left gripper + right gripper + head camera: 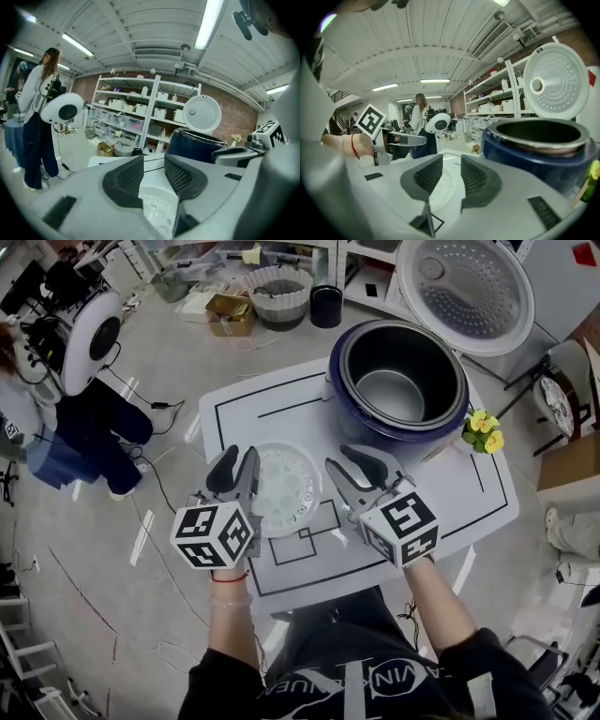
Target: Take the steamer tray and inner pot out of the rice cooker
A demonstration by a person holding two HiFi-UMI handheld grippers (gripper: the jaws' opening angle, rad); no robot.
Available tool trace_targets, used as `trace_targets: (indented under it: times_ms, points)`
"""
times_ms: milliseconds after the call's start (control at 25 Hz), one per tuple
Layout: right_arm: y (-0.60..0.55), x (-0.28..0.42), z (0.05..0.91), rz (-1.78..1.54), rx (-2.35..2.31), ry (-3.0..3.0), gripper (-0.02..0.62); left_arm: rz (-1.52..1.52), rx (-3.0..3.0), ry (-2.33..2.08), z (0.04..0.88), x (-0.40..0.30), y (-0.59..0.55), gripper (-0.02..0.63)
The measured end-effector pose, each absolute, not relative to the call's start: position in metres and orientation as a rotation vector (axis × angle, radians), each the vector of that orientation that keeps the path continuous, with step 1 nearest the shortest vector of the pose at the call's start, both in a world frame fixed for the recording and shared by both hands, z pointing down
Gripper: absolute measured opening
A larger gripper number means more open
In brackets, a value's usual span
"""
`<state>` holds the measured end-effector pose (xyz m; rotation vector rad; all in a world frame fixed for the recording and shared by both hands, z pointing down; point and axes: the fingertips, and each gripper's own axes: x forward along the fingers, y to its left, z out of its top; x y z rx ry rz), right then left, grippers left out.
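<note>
The left gripper's (237, 465) fingers (131, 178) stand spread with nothing between them. The left gripper view (153, 161) looks through the gap onto the steamer tray (157, 206) below. The right gripper's (337, 457) fingers (429, 174) are spread just the same and hold nothing. Its own view (451, 161) also shows the tray (443, 187) lying under the gap. Both grippers hang above the near half of the table (234, 409), side by side, with their marker cubes toward the person holding them. A red band (230, 577) circles the left wrist.

The steamer tray (281, 488), a white round disc full of holes, lies flat on the table between the two grippers. It is a little left of the middle and closer to the near edge than the far one, and it overlaps the black lines printed there. Neither gripper touches it.

The rice cooker (375, 432) stands at the far right corner of the table with its lid (464, 292) thrown back. The inner pot (389, 395) sits inside it, dark and empty. A small bunch of yellow flowers (484, 430) stands at the right edge, just beside the cooker.

Beyond the far edge, on the floor, are a white basket (279, 292), a cardboard box (230, 315) and a black cup (326, 306). Off the left edge a second person (37, 122) stands by a round white machine (63, 110). Shelves of boxes (140, 112) line the brick wall behind.
</note>
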<state>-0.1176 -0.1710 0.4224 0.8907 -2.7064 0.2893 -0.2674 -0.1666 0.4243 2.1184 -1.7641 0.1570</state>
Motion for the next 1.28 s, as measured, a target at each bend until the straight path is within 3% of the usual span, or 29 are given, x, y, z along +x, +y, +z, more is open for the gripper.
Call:
trace_targets:
  times_ms: [720, 1280]
  points:
    - [-0.225, -0.002, 0.359, 0.192, 1.199, -2.713, 0.114, 0.057, 2.37, -1.556, 0.364, -0.141, -0.23, 0.123]
    - [-0.282, 0.08, 0.35, 0.214, 1.388, -2.633, 0.114, 0.03, 2.334, -1.547, 0.357, -0.103, -0.273, 0.138]
